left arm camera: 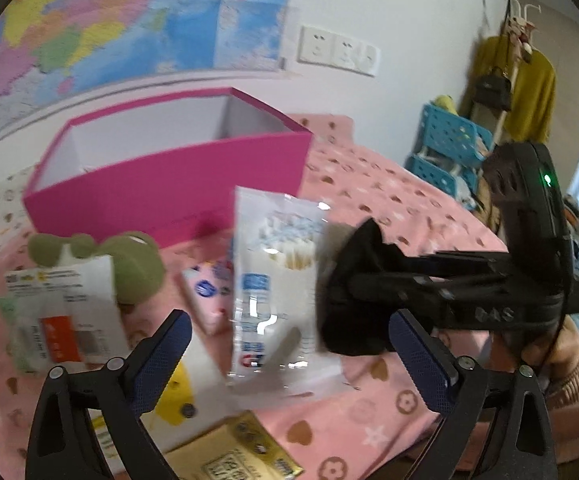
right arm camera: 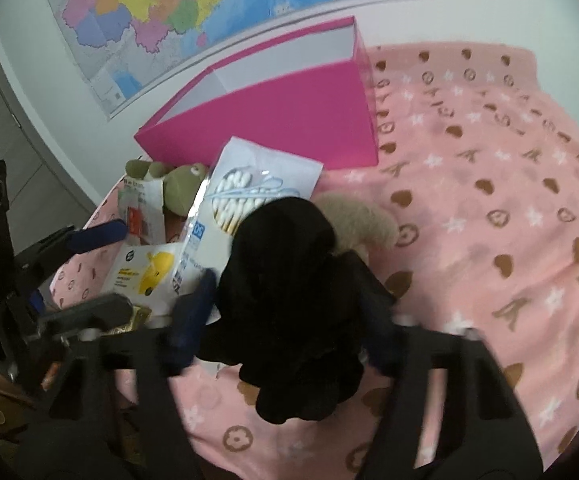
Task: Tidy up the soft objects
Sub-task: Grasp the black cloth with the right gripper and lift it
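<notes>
Two grippers: right gripper [right arm camera: 285, 316] jaws pinched black plush toy [right arm camera: 289, 300], soft, light, squashy; left gripper [left arm camera: 289, 356] jaws spread, empty.

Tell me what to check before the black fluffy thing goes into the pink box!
1. Black fluffy thing sits between the jaws of the right gripper: ok.
2. Grip is firm: cannot tell, the picture is blurred there.
3. Pink box has no lid on: ok.
4. Left gripper has its jaws wide and holds nothing: ok.
5. Beige plush is free of the black fluffy thing: cannot tell, they overlap.
</notes>
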`<state>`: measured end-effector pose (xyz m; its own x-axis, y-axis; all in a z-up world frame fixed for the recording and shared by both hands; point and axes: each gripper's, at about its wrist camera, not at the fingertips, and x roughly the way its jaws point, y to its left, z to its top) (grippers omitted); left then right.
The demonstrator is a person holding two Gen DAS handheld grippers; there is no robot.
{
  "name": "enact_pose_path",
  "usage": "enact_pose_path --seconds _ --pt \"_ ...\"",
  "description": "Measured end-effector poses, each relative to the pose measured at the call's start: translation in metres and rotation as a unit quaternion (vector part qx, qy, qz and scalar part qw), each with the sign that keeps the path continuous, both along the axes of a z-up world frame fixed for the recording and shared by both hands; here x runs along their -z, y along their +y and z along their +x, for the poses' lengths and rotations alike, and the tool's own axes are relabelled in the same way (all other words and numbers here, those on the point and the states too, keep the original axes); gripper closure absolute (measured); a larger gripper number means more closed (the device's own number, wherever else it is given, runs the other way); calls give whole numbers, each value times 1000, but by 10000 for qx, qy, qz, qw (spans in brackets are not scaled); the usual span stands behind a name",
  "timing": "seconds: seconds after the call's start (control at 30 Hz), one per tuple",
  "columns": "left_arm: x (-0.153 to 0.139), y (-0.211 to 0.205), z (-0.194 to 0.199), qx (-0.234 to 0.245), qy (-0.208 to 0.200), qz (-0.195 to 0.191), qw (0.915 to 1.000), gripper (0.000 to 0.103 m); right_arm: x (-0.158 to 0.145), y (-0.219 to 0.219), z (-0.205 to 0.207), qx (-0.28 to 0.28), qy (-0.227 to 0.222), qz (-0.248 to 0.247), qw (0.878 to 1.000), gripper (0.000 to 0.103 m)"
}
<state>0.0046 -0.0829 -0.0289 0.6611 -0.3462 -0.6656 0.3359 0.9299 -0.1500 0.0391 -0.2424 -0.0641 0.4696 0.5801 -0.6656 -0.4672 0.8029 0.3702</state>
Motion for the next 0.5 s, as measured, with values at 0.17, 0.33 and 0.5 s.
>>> enact_pose_path --seconds 0.17,0.33,0.5 --pt "8 -1 4 295 234 -302 9988 19 -4 -6 -2 -17 -27 138 9999 77" --pt "6 -1 8 644 383 -726 9945 34 -22 -9 -8 -75 -230 252 9994 79" --pt "-14 -7 11 1016 129 -966 9900 35 -48 -6 -10 -159 -519 377 9978 79"
